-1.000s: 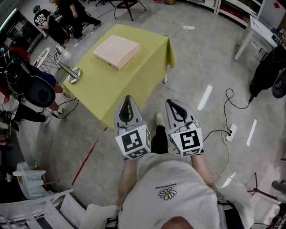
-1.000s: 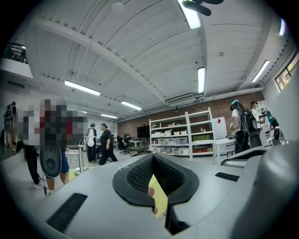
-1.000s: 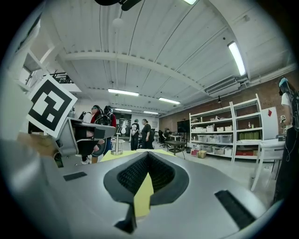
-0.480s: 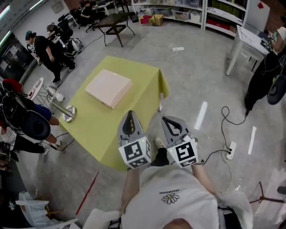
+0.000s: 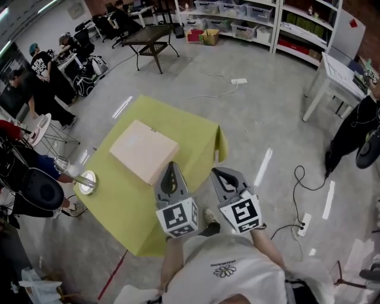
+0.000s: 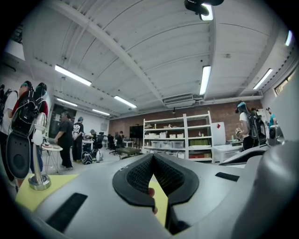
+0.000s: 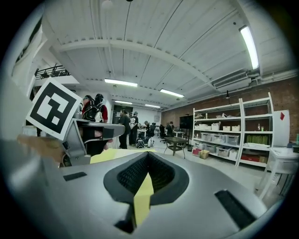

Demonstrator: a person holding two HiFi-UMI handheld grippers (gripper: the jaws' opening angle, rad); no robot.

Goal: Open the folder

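Observation:
A closed pale pink folder [image 5: 144, 151] lies flat on a table with a yellow-green cloth [image 5: 119, 202] in the head view. My left gripper [image 5: 170, 166] hangs shut over the table's near right part, just right of the folder's near corner. My right gripper [image 5: 217, 173] is shut too, out past the table's right edge above the floor. Neither touches the folder. In the left gripper view the left gripper [image 6: 153, 156] has its jaws together with nothing held. The right gripper view shows the right gripper [image 7: 147, 154] the same, with yellow cloth [image 7: 141, 193] beyond it.
A metal stand with a round base [image 5: 86, 181] sits at the table's left edge. People stand and sit at the left [image 5: 41, 77]. Shelves [image 5: 261, 18], a dark small table [image 5: 148, 37], a white table [image 5: 338, 77] and floor cables [image 5: 303, 178] surround the area.
Both grippers have moved forward toward the table, side by side and still shut. The left one now hangs over the cloth near the folder, which has come closer in view.

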